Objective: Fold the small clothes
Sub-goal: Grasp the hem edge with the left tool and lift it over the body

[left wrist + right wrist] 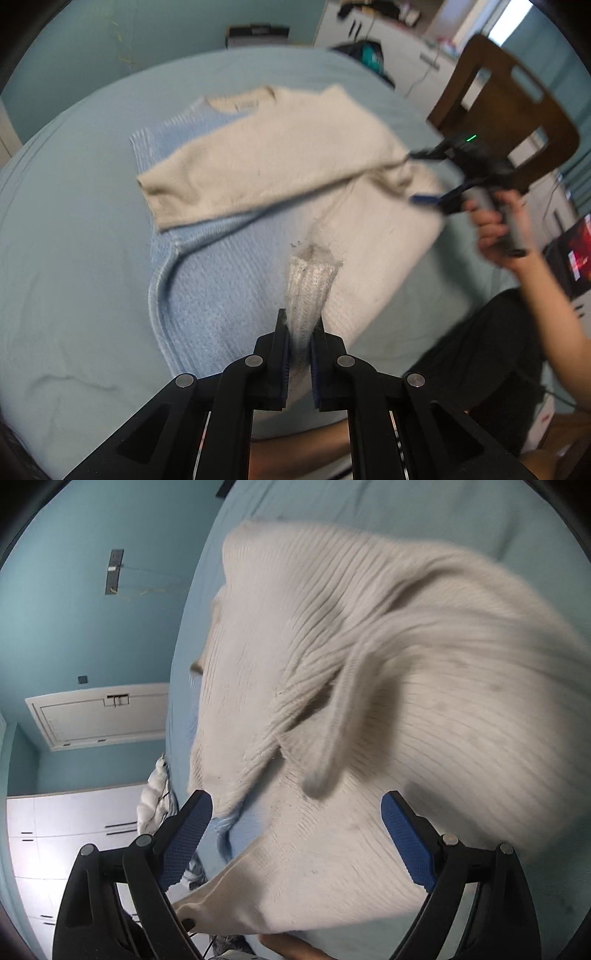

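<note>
Cream and pale-blue sweater spread flat on a blue bedsheet, neck to the far side, hem toward the near edge; one sleeve already laid across the chest, running from far right down to near left. Left claw closed on the ribbed cuff of the second sleeve, directly in front of its tips, long axis of that sleeve running away from the claw toward the right shoulder. Right claw at the right edge of the sweater by that shoulder, wide open, cloth lying between its pads but not pinched. Wooden chair beyond the right hand, white cupboards past the bed; nothing lying on the sweater in the path of a fold toward the left.
</note>
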`<state>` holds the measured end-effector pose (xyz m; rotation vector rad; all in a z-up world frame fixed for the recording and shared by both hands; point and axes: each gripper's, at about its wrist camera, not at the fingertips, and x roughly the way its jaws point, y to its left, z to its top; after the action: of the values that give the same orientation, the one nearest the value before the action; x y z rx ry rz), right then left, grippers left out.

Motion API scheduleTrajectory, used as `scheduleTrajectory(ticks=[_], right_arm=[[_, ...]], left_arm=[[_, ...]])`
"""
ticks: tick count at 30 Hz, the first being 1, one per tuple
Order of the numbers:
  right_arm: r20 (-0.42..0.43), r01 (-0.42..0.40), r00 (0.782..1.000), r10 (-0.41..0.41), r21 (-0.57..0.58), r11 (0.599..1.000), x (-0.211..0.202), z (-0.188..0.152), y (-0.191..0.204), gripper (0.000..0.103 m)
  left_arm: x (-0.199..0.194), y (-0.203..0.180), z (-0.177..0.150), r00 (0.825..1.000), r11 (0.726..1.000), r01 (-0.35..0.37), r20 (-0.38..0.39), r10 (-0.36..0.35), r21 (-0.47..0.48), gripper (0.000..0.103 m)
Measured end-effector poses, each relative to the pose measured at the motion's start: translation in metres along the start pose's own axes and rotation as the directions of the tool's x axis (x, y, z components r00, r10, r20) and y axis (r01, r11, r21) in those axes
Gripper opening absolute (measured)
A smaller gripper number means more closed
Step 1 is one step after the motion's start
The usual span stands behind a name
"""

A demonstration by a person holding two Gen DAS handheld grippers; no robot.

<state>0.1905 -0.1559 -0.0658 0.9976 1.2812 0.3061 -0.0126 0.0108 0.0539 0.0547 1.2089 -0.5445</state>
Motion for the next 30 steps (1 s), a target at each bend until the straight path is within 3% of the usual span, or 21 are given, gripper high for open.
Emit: scheduleTrajectory(ticks=[3,5,6,9,12,15,17,20,23,25,30], right_arm=[[-0.001,0.025,1.000,-0.025,0.008,1.000,0.016,0.013,-0.001,0.090],[-0.008,0.031,0.999,-0.031,0.028,0.999,0.025,0.021,-0.007,0.082],[-0.007,0.026,1.000,-0.025,0.031,0.999,0.025,0.024,-0.009,0.071],[0.006,0.043,0.999,-0.043,-0.008,0.999,0.016,0.030,-0.010,0.006],[0.074,0.032,0.997,-0.035,0.040,0.999,-0.011,0.019,-0.019,0.006],[0.172,-0.096,0.981,0.085,0.055,0.994,-0.062,-0.012,-0.018,0.006],[0.262,-0.161,0.951,0.162,-0.026,0.987,-0.112,-0.044,-0.006,0.006],[0.405,-0.199,0.878,0.255,-0.177,0.964,-0.196,-0.107,0.007,0.005],[0.480,-0.252,0.815,0.324,-0.211,0.945,-0.247,-0.150,0.007,0.005],[0.493,-0.268,0.796,0.352,-0.234,0.935,-0.262,-0.171,0.015,0.004],[0.506,-0.244,0.768,0.393,-0.337,0.909,-0.292,-0.233,0.038,0.004]], left_arm=[[-0.027,-0.004,-0.003,0.998,1.000,0.016,0.058,-0.015,-0.008,0.008],[-0.040,-0.007,-0.005,0.995,0.999,0.029,0.098,-0.027,-0.014,0.008],[-0.048,-0.009,-0.007,0.991,0.999,0.033,0.127,-0.030,-0.017,0.008],[-0.063,-0.007,-0.009,0.980,0.997,-0.010,0.199,0.025,-0.077,0.008],[-0.078,0.000,-0.013,0.964,0.990,-0.007,0.261,0.043,-0.137,0.008],[-0.090,0.002,-0.020,0.950,0.988,0.032,0.312,0.016,-0.149,0.008],[-0.103,0.003,-0.027,0.936,0.986,0.053,0.351,0.007,-0.161,0.008],[-0.127,0.008,-0.040,0.908,0.981,0.069,0.419,0.014,-0.182,0.008],[-0.146,0.013,-0.050,0.867,0.977,0.104,0.498,0.003,-0.186,0.008],[-0.156,0.015,-0.055,0.849,0.971,0.120,0.529,0.008,-0.206,0.007],[-0.183,0.016,-0.077,0.833,0.965,0.123,0.552,0.026,-0.231,0.007]])
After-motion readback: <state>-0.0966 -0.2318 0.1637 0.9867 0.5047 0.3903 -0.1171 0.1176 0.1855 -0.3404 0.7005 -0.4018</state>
